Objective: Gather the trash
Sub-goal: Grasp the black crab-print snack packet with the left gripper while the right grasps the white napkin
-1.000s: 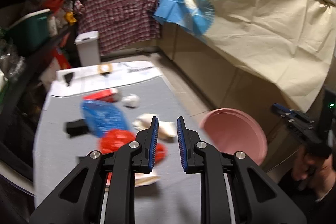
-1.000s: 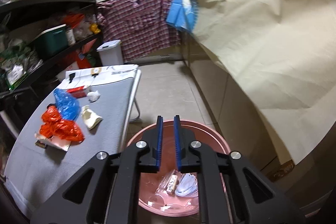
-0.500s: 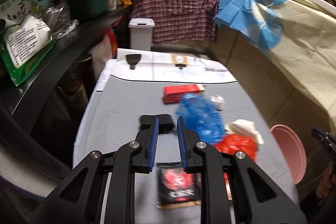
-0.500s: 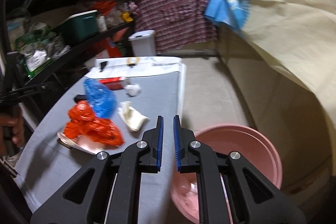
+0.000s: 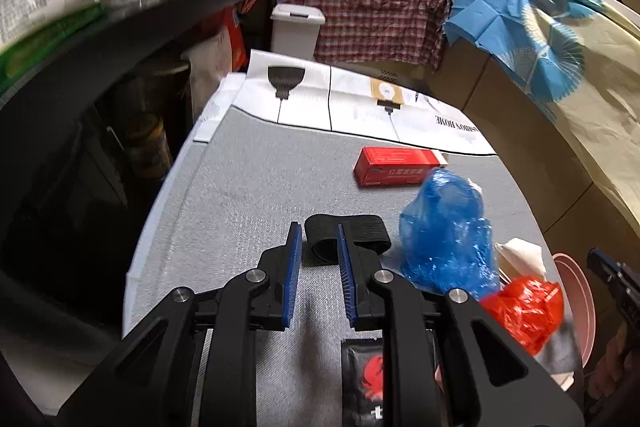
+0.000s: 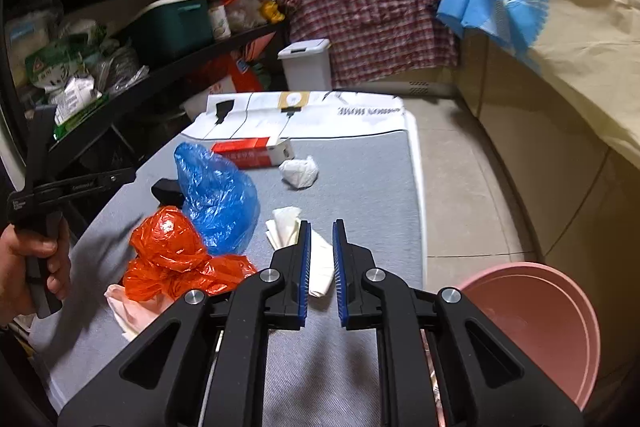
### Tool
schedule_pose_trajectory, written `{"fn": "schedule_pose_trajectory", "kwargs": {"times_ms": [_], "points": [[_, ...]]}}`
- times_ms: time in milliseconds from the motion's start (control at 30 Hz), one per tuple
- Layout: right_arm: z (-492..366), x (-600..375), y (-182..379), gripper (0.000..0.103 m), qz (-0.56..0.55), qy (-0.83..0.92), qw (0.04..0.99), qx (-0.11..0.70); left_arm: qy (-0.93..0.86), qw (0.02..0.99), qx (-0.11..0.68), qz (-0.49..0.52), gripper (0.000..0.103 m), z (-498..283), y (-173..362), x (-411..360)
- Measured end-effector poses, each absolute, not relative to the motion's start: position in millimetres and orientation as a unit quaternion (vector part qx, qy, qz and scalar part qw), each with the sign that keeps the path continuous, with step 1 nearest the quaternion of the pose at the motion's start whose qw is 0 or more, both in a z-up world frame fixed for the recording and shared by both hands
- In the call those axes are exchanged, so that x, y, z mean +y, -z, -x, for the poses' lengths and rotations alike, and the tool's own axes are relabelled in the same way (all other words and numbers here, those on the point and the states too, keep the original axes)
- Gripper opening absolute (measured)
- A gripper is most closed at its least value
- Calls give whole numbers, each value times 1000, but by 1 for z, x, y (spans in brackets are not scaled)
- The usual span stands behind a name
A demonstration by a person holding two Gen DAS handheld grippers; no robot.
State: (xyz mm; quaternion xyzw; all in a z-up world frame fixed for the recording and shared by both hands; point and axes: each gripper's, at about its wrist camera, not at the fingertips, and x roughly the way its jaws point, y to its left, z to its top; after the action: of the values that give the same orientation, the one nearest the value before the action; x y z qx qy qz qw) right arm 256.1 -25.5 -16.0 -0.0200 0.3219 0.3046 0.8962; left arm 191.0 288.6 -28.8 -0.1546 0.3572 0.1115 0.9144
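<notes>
Trash lies on a grey table [image 5: 256,179]: a black band [image 5: 360,233], a blue plastic bag [image 5: 444,231], a red box [image 5: 394,167], a red plastic bag [image 5: 524,307], a black packet [image 5: 362,383] and white tissue [image 5: 520,255]. My left gripper [image 5: 318,239] is open and empty, its fingertips at the near left end of the black band. My right gripper [image 6: 320,231] is open and empty, just above a white tissue [image 6: 320,267]. The blue bag [image 6: 216,195], red bag [image 6: 176,255], red box [image 6: 250,153] and a crumpled white wad [image 6: 300,171] lie beyond it. A pink basin [image 6: 536,323] stands on the floor, right of the table.
Black shelves [image 6: 132,39] packed with goods run along the table's left side. A white lidded bin [image 6: 306,65] stands behind the table's far end. Cloth-draped counters [image 6: 560,27] line the right. A tiled floor aisle [image 6: 460,187] runs between table and counters.
Both grippers swung left from the basin toward the table. The left one now points at the black band and the right one hangs over the white tissue, its jaws slightly wider.
</notes>
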Motion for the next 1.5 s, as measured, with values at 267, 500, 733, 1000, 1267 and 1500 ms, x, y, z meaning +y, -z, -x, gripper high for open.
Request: {"fn": "schedule_pose_trajectory", "kwargs": {"times_ms": [267, 500, 733, 1000, 1267, 1500], "points": [[-267, -3, 34, 23, 37, -332, 877, 346, -116, 906, 363, 185, 41, -207, 46, 298], [-268, 10, 46, 24, 62, -347, 864, 359, -116, 899, 375, 194, 41, -221, 58, 300], [-268, 18, 54, 22, 82, -343, 860, 368, -111, 893, 393, 190, 27, -226, 66, 297], [-265, 19, 53, 1, 90, -344, 863, 359, -124, 894, 398, 166, 11, -223, 60, 288], [-260, 9, 45, 1, 88, -343, 869, 346, -147, 901, 380, 152, 10, -206, 41, 280], [-243, 0, 30, 1, 96, -345, 877, 321, -159, 909, 363, 127, 9, -186, 18, 262]]}}
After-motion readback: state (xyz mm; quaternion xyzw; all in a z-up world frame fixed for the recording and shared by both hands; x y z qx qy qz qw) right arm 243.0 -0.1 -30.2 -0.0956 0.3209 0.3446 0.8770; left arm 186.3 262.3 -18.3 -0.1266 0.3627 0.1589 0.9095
